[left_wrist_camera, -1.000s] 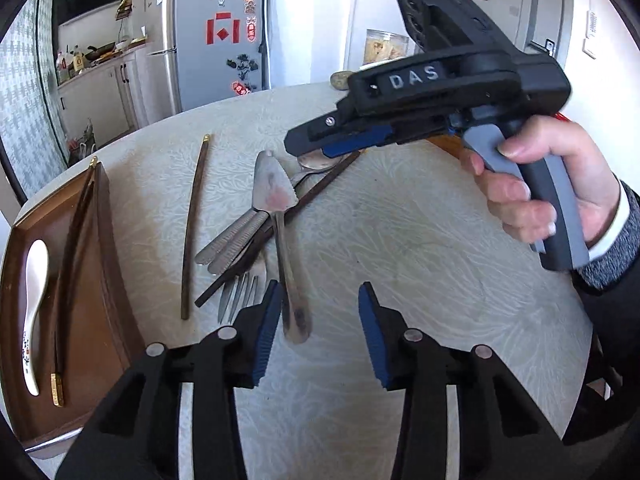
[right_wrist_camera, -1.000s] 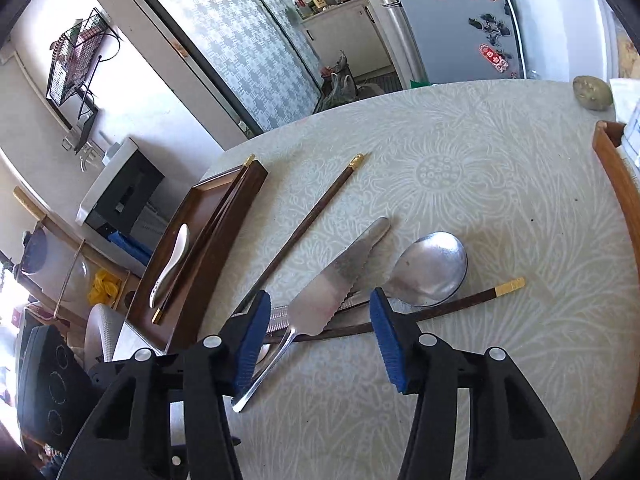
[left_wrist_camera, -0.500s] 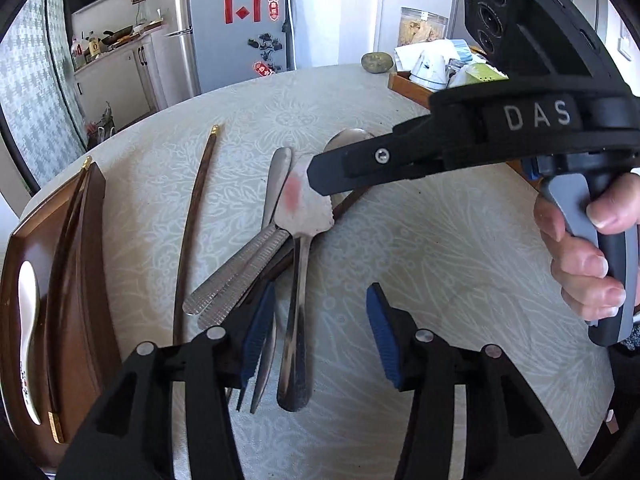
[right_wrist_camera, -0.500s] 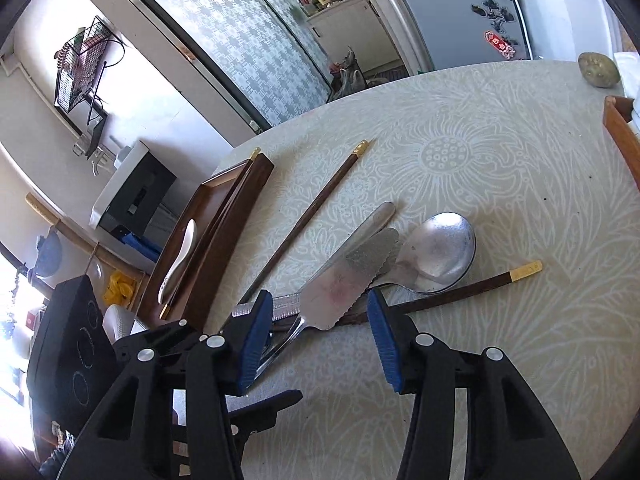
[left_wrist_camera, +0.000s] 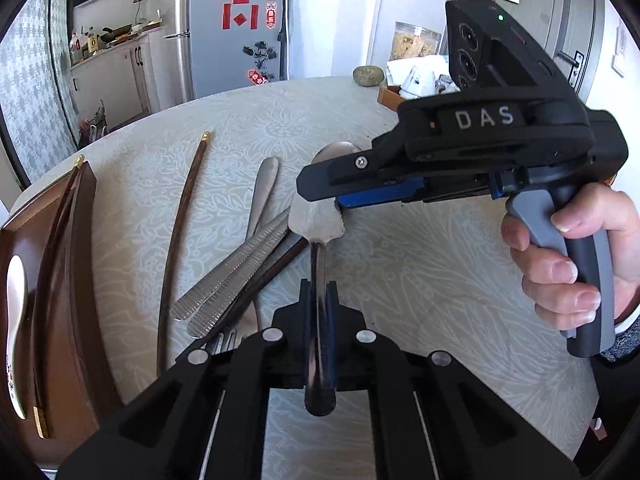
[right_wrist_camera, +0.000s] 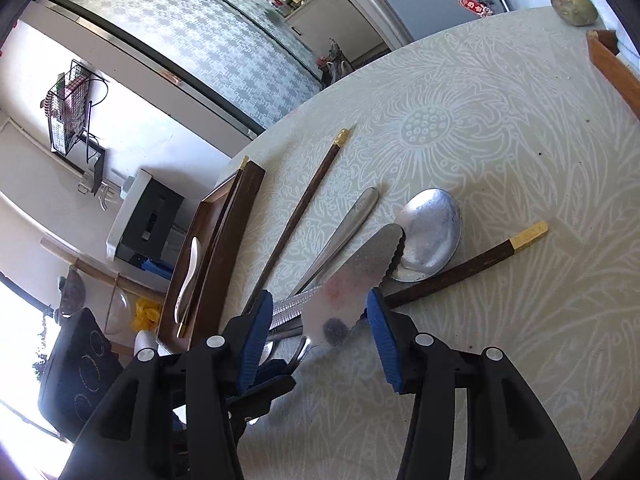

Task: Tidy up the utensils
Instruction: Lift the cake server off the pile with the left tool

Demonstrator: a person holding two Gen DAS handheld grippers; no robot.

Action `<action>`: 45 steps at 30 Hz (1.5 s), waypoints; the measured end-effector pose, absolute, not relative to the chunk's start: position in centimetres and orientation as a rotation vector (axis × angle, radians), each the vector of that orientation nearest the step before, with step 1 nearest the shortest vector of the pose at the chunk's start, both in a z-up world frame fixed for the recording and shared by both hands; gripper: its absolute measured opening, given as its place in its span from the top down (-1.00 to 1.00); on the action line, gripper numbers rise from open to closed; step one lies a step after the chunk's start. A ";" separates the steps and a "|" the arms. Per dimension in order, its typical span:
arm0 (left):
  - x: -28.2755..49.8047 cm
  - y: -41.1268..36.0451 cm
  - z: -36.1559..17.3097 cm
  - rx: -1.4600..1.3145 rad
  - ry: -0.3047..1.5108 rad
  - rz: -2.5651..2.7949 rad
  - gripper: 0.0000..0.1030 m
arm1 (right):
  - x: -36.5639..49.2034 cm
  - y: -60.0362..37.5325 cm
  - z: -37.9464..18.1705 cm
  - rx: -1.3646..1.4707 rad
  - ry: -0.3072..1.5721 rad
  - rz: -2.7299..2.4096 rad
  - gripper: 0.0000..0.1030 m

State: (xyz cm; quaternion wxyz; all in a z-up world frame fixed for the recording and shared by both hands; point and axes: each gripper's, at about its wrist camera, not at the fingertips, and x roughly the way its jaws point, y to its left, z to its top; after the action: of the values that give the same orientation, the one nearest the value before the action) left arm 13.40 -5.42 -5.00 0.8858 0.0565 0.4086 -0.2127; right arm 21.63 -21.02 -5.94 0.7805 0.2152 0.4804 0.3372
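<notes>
A steel cake server [left_wrist_camera: 316,224] lies on top of a pile of utensils on the round table [left_wrist_camera: 400,280]. My left gripper [left_wrist_camera: 319,292] is closing, and its blue pads press on both sides of the server's handle. My right gripper [right_wrist_camera: 316,320] stands open astride the server's serrated blade [right_wrist_camera: 356,276], its left pad clear of the steel. Under the server lie two ridged handles [left_wrist_camera: 232,276], a fork [left_wrist_camera: 224,340], a metal spoon [right_wrist_camera: 432,236] and a gold-tipped chopstick [right_wrist_camera: 472,264]. Another chopstick [left_wrist_camera: 182,232] lies alone to the left.
A dark wooden tray [left_wrist_camera: 80,280] at the table's left edge holds a white ceramic spoon [left_wrist_camera: 16,328] and two chopsticks [left_wrist_camera: 52,240]. A wooden box [left_wrist_camera: 390,98] and a round brown lump [left_wrist_camera: 368,75] sit at the far side. A hand [left_wrist_camera: 560,272] holds the right gripper.
My left gripper slid forward over the server's handle and its jaws closed onto it. The right gripper rolled a little and settled around the blade.
</notes>
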 end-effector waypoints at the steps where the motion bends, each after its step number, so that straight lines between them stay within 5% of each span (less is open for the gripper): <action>1: 13.3 -5.4 -4.9 0.113 0.843 -0.443 0.85 | 21.7 -21.0 -5.9 0.469 1.038 0.729 0.03; 14: 12.8 -5.3 -2.5 -0.015 0.750 -0.496 0.99 | 21.9 -21.6 -6.5 0.593 1.065 0.750 0.02; 20: 12.6 -7.0 -3.9 0.067 0.795 -0.508 0.99 | 22.1 -21.5 -6.5 0.572 1.060 0.730 0.36; 29: 12.0 -7.9 -4.1 0.116 0.786 -0.534 0.99 | 22.1 -21.5 -6.4 0.520 1.043 0.701 0.38; 31: 11.8 -7.6 -3.9 0.112 0.782 -0.547 0.77 | 22.1 -21.7 -6.5 0.530 1.044 0.703 0.37; 32: 11.8 -7.6 -3.8 0.110 0.780 -0.549 0.43 | 22.1 -21.8 -6.5 0.532 1.044 0.704 0.37; 36: 12.0 -8.2 -4.5 0.158 0.810 -0.546 0.36 | 22.0 -21.8 -6.3 0.537 1.036 0.713 0.38; 39: 12.4 -8.7 -5.3 0.190 0.849 -0.533 0.36 | 21.9 -21.9 -6.1 0.542 1.028 0.722 0.39; 42: 12.5 -8.7 -5.6 0.202 0.859 -0.521 0.79 | 21.7 -22.0 -5.8 0.548 1.020 0.731 0.43; 45: 12.5 -8.5 -5.7 0.204 0.858 -0.511 0.86 | 21.5 -22.0 -5.6 0.538 1.012 0.729 0.43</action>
State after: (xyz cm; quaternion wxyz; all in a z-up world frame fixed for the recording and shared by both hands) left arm 12.54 -8.51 -5.69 0.8728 0.0976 0.4108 -0.2448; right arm 21.54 -22.02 -5.56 0.7780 0.2489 0.4681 0.3371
